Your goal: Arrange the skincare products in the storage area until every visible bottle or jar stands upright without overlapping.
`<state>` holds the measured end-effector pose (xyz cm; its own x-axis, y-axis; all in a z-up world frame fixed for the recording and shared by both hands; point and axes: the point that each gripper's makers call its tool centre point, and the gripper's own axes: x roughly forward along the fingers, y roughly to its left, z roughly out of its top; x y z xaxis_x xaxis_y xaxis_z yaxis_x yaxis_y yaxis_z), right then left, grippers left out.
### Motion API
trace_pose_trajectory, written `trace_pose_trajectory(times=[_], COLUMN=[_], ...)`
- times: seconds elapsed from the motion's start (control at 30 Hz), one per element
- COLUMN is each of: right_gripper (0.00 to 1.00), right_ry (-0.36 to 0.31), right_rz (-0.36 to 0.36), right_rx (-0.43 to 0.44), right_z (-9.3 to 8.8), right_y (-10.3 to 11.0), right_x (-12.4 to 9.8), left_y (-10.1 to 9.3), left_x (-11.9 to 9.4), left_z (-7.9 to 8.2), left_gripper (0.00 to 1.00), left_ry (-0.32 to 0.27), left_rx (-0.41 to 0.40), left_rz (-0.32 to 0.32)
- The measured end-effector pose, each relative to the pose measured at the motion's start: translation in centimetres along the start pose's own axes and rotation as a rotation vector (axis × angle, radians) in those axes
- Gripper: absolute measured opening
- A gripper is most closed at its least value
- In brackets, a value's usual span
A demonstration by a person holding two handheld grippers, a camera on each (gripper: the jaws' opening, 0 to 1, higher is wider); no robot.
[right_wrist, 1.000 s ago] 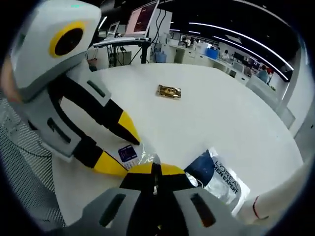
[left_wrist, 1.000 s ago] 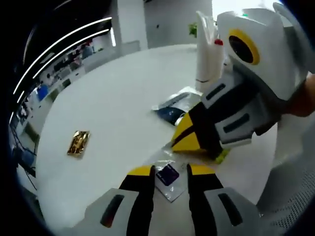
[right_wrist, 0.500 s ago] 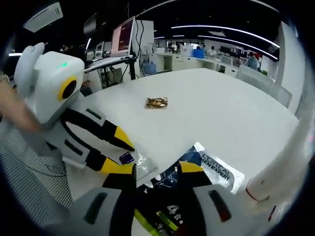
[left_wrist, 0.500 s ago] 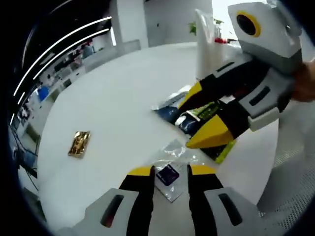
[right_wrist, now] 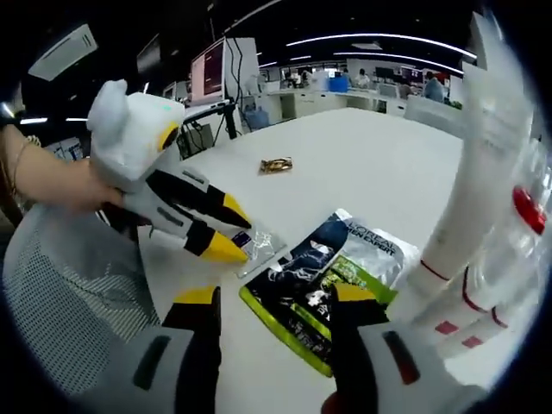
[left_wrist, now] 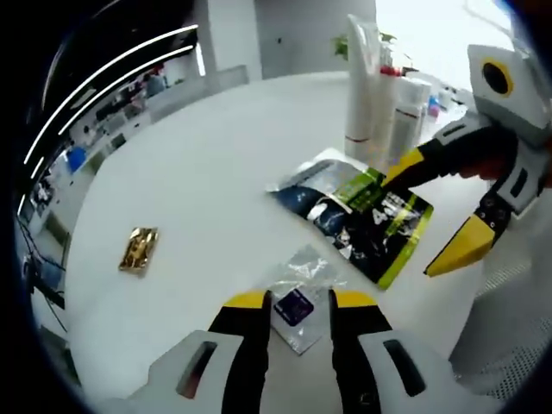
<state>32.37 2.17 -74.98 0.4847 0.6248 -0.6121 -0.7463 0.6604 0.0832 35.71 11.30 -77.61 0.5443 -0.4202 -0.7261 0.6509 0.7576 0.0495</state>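
Observation:
A black and green sachet [left_wrist: 373,221] lies flat on the white table, partly over a blue and silver sachet [left_wrist: 304,185]. My right gripper [left_wrist: 429,214] hovers open just past it; in the right gripper view the sachet [right_wrist: 297,297] lies between the spread jaws of that gripper [right_wrist: 276,296]. My left gripper [left_wrist: 300,301] is open, with a small clear sachet [left_wrist: 296,304] carrying a purple label on the table between its tips. In the right gripper view the left gripper [right_wrist: 229,229] points at that clear sachet [right_wrist: 256,245]. Tall white tubes [left_wrist: 363,86] stand upright behind the sachets.
A gold foil sachet [left_wrist: 138,251] lies alone further out on the round white table [left_wrist: 216,147]. The white tubes [right_wrist: 466,194], one with a red cap [right_wrist: 526,210], crowd the right gripper's right side. A hand [right_wrist: 52,185] holds the left gripper. Desks and monitors stand beyond the table.
My right gripper has opened and drawn back, leaving the black and green sachet flat on the blue one. My left gripper has stayed over the clear sachet.

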Motion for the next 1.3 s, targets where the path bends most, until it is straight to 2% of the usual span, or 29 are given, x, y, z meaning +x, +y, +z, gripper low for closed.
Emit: trace_pose_trajectory(times=[0.07, 0.23, 0.47, 0.63, 0.8, 1.03, 1.3], right_gripper=[0.54, 0.60, 0.69, 0.76, 0.80, 0.86, 0.91], right_ry=[0.014, 0.028, -0.005, -0.043, -0.064, -0.148, -0.166], right_rz=[-0.017, -0.051, -0.116, -0.127, -0.157, -0.192, -0.213], right_rx=[0.046, 0.101, 0.166, 0.226, 0.238, 0.261, 0.256], right_z=[-0.7, -1.5, -1.6, -1.2, -1.1, 0.4, 0.2], right_y=[-0.5, -1.6, -3.2, -3.8, -4.3, -5.1, -5.7], right_x=[-1.1, -3.3, -5.8, -7.2, -8.6, -11.1, -12.4], left_y=[0.0, 0.1, 0.1, 0.2, 0.3, -0.1, 0.0], left_x=[-0.1, -0.5, -1.6, -3.0, -4.3, -6.4, -8.5], left_z=[0.1, 0.1, 0.3, 0.4, 0.4, 0.7, 1.0], left_gripper=[0.26, 0.29, 0.35, 0.45, 0.52, 0.66, 0.73], left_ry=[0.002, 0.006, -0.003, -0.014, -0.029, -0.083, -0.126], left_rx=[-0.007, -0.020, -0.039, -0.070, -0.099, -0.168, -0.189], left_rz=[-0.001, 0.010, 0.022, 0.040, 0.046, 0.037, 0.061])
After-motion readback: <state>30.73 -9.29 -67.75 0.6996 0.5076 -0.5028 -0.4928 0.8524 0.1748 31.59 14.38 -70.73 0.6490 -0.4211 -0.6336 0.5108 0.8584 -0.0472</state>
